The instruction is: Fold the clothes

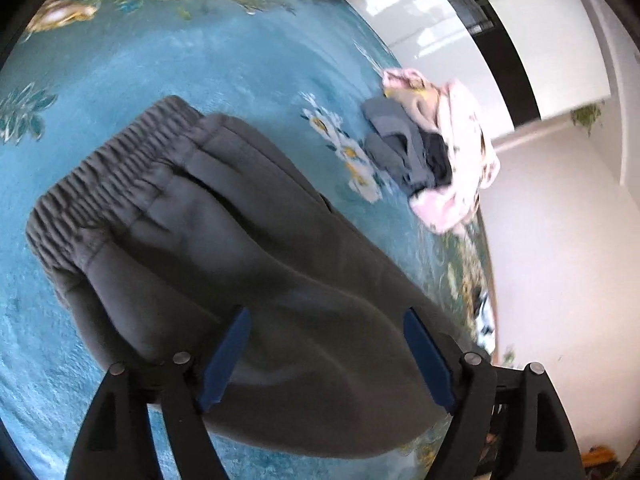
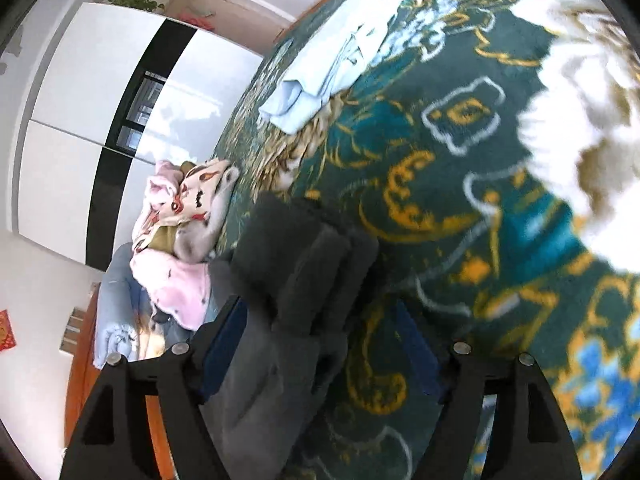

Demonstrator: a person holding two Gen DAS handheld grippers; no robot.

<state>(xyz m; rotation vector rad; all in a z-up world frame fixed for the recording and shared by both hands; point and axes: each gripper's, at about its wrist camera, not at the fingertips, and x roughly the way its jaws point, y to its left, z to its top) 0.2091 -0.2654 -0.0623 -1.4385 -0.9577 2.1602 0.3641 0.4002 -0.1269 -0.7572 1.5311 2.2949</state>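
Note:
Dark grey sweatpants [image 1: 224,236] with a ribbed elastic waistband lie on the blue floral carpet [image 1: 120,72]. My left gripper [image 1: 326,320] hovers over the leg part, its blue-padded jaws spread wide with the cloth below and between them, not clamped. In the right wrist view the grey cuff end of the pants [image 2: 296,272] lies between the spread jaws of my right gripper [image 2: 324,312], nearer the left pad. It is open as well.
A heap of unfolded clothes, pink, grey and dark [image 1: 436,152], lies at the carpet edge and also shows in the right wrist view [image 2: 180,240]. A folded light blue garment [image 2: 340,56] lies farther off. White cabinets [image 2: 80,120] stand beyond.

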